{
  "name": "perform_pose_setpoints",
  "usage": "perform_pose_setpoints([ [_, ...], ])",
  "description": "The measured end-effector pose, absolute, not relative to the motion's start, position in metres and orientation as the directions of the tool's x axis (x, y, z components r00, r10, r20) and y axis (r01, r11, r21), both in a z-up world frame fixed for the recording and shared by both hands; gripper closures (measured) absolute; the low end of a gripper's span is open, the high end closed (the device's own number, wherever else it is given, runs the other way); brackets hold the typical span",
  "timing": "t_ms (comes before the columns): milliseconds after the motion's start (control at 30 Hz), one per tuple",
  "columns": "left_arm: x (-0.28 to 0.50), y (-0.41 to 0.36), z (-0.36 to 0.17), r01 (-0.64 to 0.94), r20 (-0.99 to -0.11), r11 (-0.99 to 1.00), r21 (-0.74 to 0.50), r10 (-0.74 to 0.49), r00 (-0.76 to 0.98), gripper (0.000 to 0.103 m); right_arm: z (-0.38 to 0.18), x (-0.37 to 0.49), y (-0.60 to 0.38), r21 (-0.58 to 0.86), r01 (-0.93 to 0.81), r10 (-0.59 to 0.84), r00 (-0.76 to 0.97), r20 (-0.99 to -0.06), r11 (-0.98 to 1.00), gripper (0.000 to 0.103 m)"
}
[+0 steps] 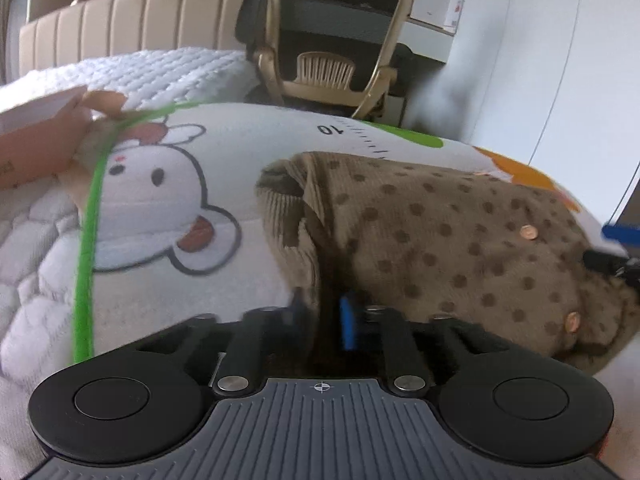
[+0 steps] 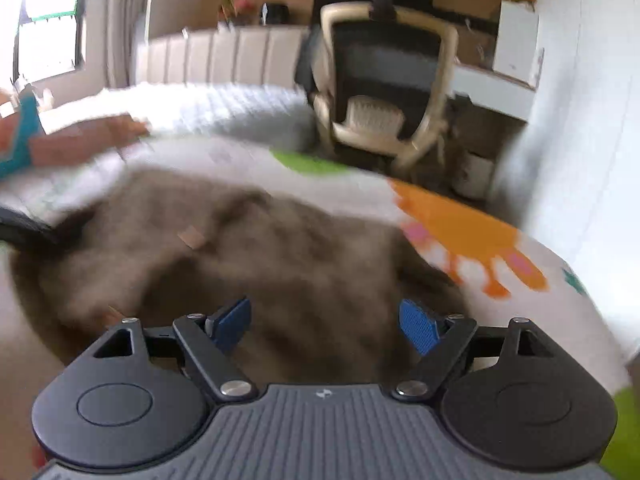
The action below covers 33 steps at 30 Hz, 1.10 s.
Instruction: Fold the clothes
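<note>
Your left gripper (image 1: 325,320) sits low in the centre of the left wrist view, its jaws drawn narrow and pinching a dark fold of the brown dotted garment (image 1: 440,240). One blue pad (image 1: 347,322) shows just right of the pinched fold. The garment spreads from the centre to the right of that frame, lying on a white mat (image 1: 240,152) printed with a cartoon animal (image 1: 160,208) at centre left, a green line (image 1: 86,264) down the left side and a ruler scale (image 1: 360,136) near the top. A ribbed cuff or hem of the garment (image 1: 280,200) is turned up in the middle of the frame, and two pinkish buttons (image 1: 529,232) show at the right.

Your right gripper (image 2: 326,326) is at the lower centre of the right wrist view with its jaws wide apart and nothing between them. It points at the garment (image 2: 260,260), which fills the middle of that frame but is blurred. An orange print (image 2: 468,236) on the mat shows to the right.

A cardboard box (image 1: 40,140) lies at the left edge of the left wrist view, and a beige office chair (image 1: 332,40) stands beyond the mat at the top centre.
</note>
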<state>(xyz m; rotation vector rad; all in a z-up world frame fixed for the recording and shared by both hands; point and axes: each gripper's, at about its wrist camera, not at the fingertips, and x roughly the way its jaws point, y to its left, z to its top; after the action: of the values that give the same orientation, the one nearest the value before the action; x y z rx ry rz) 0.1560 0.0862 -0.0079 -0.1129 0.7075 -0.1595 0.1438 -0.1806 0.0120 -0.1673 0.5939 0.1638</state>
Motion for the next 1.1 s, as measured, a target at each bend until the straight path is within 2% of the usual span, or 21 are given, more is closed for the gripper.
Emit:
perform_pose_setpoints([
  [167, 0.111, 0.063, -0.001, 0.166, -0.668, 0.951, -0.259, -0.301, 0.681, 0.087, 0.009, 0.143, -0.212, -0.152, -0.111, 0.006, 0.825, -0.564, 0.982, 0.021],
  [233, 0.093, 0.06, -0.004, 0.15, -0.674, 0.935, -0.32, -0.337, 0.657, 0.067, 0.019, 0.129, -0.205, -0.136, -0.15, 0.056, 0.843, -0.534, 0.979, 0.021],
  [267, 0.085, 0.061, -0.006, 0.142, -0.663, 0.924, -0.354, -0.355, 0.659, 0.048, 0.024, 0.123, -0.201, -0.128, -0.17, 0.081, 0.851, -0.519, 0.977, 0.021],
  [300, 0.08, 0.061, -0.006, 0.143, -0.65, 0.915, -0.378, -0.372, 0.663, 0.022, 0.029, 0.116, -0.198, -0.12, -0.191, 0.106, 0.858, -0.503, 0.974, 0.019],
  [367, 0.073, 0.058, -0.005, 0.141, -0.638, 0.902, -0.408, -0.393, 0.662, 0.002, 0.034, 0.102, -0.18, -0.091, -0.284, 0.202, 0.841, -0.501, 0.954, 0.016],
  [400, 0.071, 0.054, -0.004, 0.128, -0.644, 0.907, -0.4, -0.378, 0.665, 0.002, 0.035, 0.096, -0.166, -0.084, -0.344, 0.257, 0.822, -0.508, 0.935, 0.014],
  [467, 0.073, 0.042, -0.002, 0.079, -0.69, 0.949, -0.306, -0.278, 0.669, 0.0, 0.032, 0.088, -0.139, -0.077, -0.445, 0.344, 0.78, -0.522, 0.892, 0.013],
  [567, 0.084, 0.038, -0.001, 0.049, -0.734, 0.98, -0.195, -0.179, 0.655, 0.0, 0.023, 0.082, -0.112, -0.081, -0.53, 0.407, 0.733, -0.545, 0.844, 0.013],
  [633, 0.087, 0.046, -0.002, 0.049, -0.723, 0.973, -0.226, -0.201, 0.661, 0.0, 0.018, 0.084, -0.11, -0.089, -0.533, 0.401, 0.726, -0.558, 0.841, 0.013],
  [767, 0.094, 0.061, 0.0, 0.014, -0.692, 0.932, -0.363, -0.28, 0.666, 0.0, 0.008, 0.087, -0.107, -0.105, -0.541, 0.389, 0.714, -0.582, 0.835, 0.01],
  [1100, 0.101, 0.041, -0.001, 0.04, -0.716, 0.962, -0.269, -0.228, 0.66, 0.0, 0.003, 0.083, -0.104, -0.125, -0.55, 0.385, 0.712, -0.587, 0.826, 0.009],
])
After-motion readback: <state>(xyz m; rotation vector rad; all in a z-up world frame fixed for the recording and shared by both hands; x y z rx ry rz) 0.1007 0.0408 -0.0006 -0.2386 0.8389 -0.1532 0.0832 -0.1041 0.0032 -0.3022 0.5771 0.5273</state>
